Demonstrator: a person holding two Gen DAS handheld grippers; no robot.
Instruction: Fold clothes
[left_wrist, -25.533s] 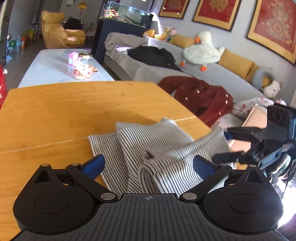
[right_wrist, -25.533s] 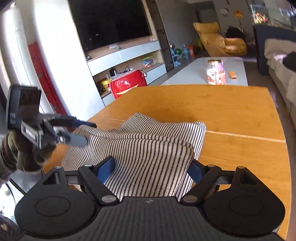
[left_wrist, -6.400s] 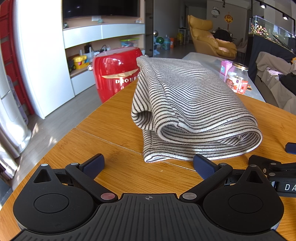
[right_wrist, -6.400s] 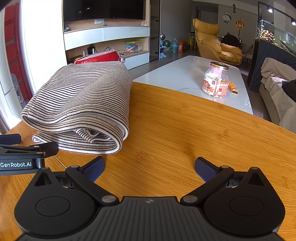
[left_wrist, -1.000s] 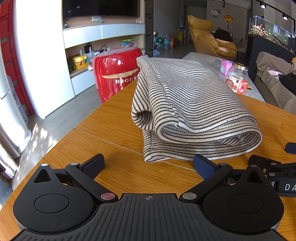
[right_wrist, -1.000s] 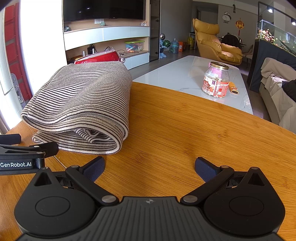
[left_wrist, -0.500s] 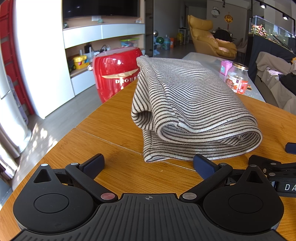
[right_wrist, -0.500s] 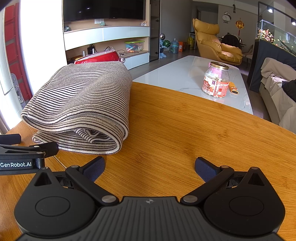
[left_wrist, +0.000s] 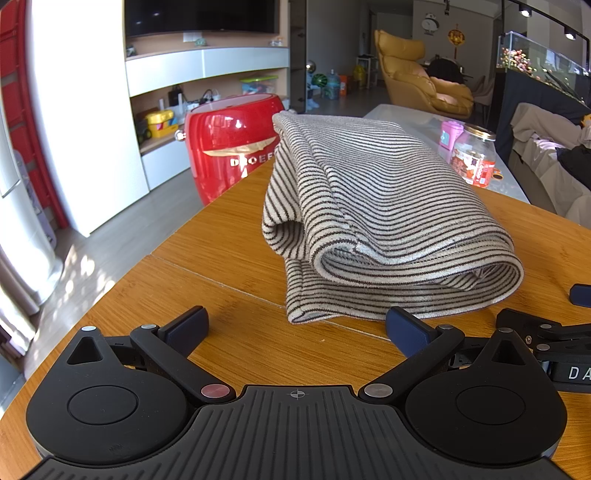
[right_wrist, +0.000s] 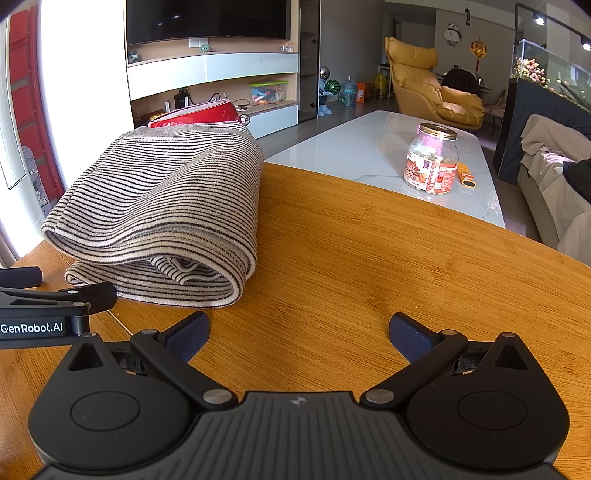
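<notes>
The folded garment (left_wrist: 373, 206) is cream with thin dark horizontal stripes, on an orange-brown wooden table (right_wrist: 369, 258) with a fine grain. Both the left gripper (left_wrist: 297, 325) and right gripper (right_wrist: 299, 332) are matte black with dark blue pads (right_wrist: 408, 334). Behind sit a glossy red appliance (left_wrist: 229, 144) with gold lettering, a mustard-yellow armchair (right_wrist: 424, 79) and a white marbled coffee table (right_wrist: 369, 151).

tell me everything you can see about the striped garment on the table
The striped garment is a knit-looking fabric, cream with thin dark horizontal stripes. It lies folded into a thick, soft bundle of several layers, the rounded fold and stitched hem edges facing the cameras. It rests flat on the wooden table, near the edge on the side of the red appliance. Nothing grips it: the left gripper and right gripper are both open, sitting just short of it on the tabletop.
</notes>
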